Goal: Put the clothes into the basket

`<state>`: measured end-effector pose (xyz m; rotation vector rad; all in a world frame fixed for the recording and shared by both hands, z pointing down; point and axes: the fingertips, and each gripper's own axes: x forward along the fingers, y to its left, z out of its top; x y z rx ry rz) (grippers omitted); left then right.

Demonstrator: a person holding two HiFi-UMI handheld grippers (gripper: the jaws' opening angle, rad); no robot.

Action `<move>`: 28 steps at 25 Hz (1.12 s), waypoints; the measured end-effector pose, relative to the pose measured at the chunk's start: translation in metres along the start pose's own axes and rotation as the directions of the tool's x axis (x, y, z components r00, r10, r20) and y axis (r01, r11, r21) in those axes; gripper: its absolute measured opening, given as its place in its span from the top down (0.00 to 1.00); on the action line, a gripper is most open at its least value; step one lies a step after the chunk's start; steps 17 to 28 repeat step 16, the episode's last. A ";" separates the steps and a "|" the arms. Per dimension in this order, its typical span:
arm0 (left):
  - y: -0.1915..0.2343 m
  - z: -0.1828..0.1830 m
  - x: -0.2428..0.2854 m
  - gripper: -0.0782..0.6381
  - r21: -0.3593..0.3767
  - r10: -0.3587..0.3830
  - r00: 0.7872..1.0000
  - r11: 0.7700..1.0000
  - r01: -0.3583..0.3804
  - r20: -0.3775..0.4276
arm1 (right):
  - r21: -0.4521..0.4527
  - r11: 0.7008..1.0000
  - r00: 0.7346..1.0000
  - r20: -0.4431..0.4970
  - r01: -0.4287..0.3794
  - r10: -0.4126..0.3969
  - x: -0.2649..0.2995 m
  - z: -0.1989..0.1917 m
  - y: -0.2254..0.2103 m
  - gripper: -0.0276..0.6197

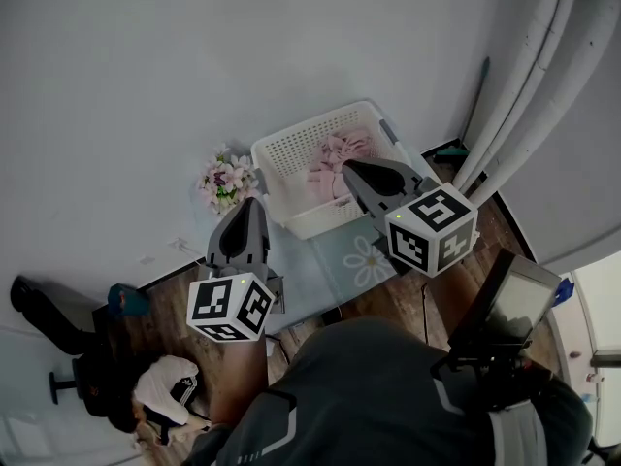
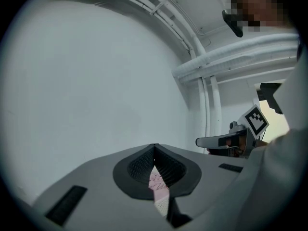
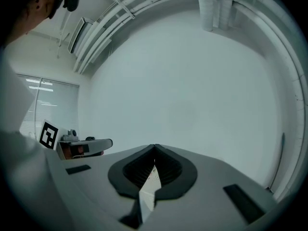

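Note:
A white mesh basket (image 1: 291, 153) stands on the table by the wall, with pink clothes (image 1: 340, 158) lying inside it. My right gripper (image 1: 347, 166) hangs over the basket's near right part, its tips above the pink clothes, jaws together with nothing between them. My left gripper (image 1: 249, 202) sits left of the basket, just in front of its near left corner, and its jaws are also shut and empty. In the left gripper view the tips (image 2: 154, 146) meet against the bare wall. The right gripper view shows those tips (image 3: 154, 147) meeting the same way.
A small bunch of pink flowers (image 1: 225, 180) stands left of the basket. A pale blue mat (image 1: 359, 255) with a daisy print lies in front of it. A dark screen (image 1: 509, 299) sits at the right, white pipes (image 1: 524, 85) run up the wall, and a black chair (image 1: 49, 328) stands at the left.

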<state>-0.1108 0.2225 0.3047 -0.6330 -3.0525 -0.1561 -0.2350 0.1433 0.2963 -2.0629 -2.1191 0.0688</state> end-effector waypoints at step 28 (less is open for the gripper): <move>0.004 0.002 0.008 0.89 0.008 0.008 1.000 1.000 -0.008 -0.010 | 0.010 1.000 1.000 -0.007 0.001 -0.001 0.009 0.000 -0.008 0.94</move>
